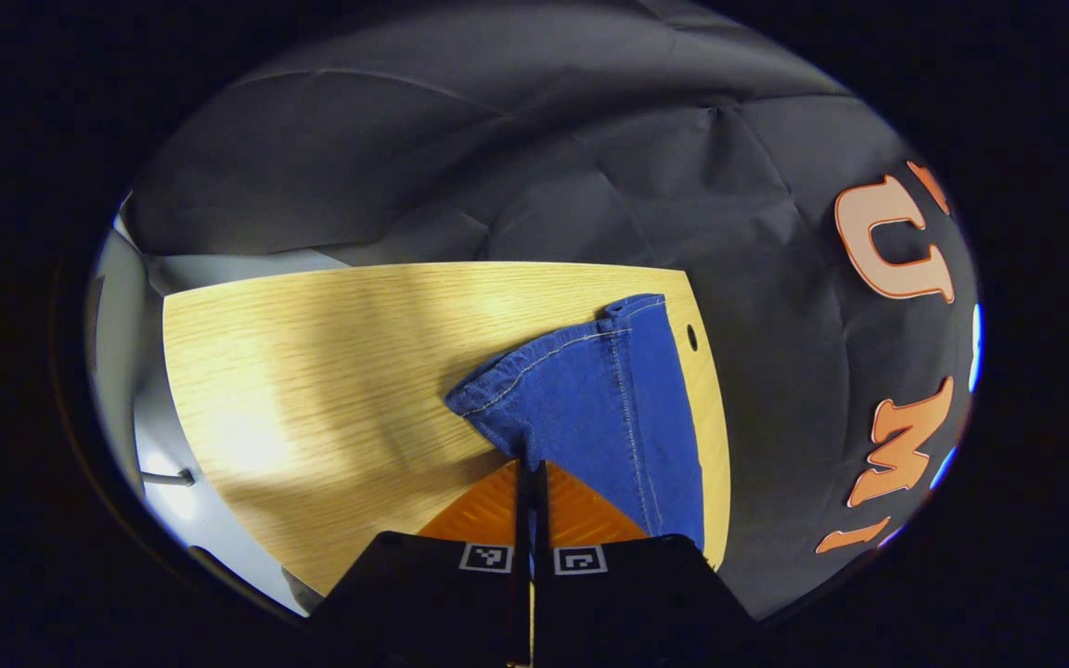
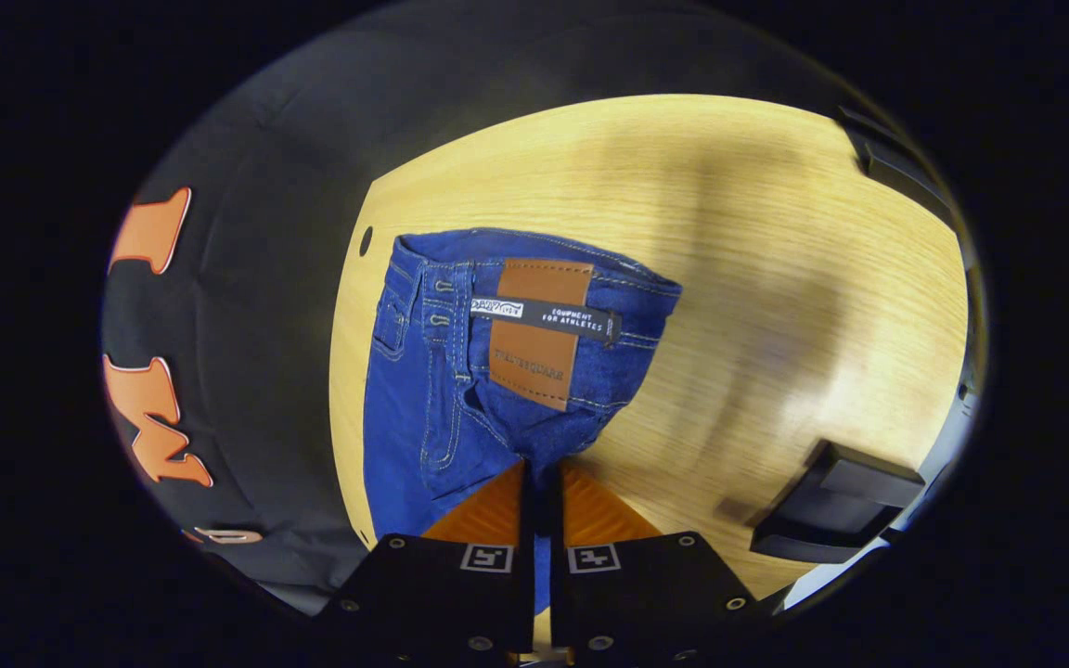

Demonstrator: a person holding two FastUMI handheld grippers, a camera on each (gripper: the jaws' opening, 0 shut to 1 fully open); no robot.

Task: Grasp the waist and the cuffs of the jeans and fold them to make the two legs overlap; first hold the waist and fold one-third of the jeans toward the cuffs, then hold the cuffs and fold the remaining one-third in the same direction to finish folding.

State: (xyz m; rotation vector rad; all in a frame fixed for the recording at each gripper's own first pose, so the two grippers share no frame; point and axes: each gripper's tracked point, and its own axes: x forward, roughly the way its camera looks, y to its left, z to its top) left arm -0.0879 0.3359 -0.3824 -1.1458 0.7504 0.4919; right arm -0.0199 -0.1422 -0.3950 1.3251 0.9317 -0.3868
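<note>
The blue jeans lie on a light wooden table. In the left gripper view the cuff end (image 1: 590, 390) with its stitched hem spreads ahead of my left gripper (image 1: 530, 468), whose fingers are shut on the denim. In the right gripper view the waist (image 2: 516, 325) with a brown leather patch and a dark tag faces me. My right gripper (image 2: 542, 473) is shut on the fabric just below the waistband. The cloth looks lifted and bunched at both grips.
The table (image 1: 312, 371) ends at the booth's black cloth wall. A small dark hole (image 1: 691, 337) marks the tabletop beside the cuff. In the right gripper view a black block (image 2: 836, 506) sits on the table (image 2: 776, 278) at the lower right.
</note>
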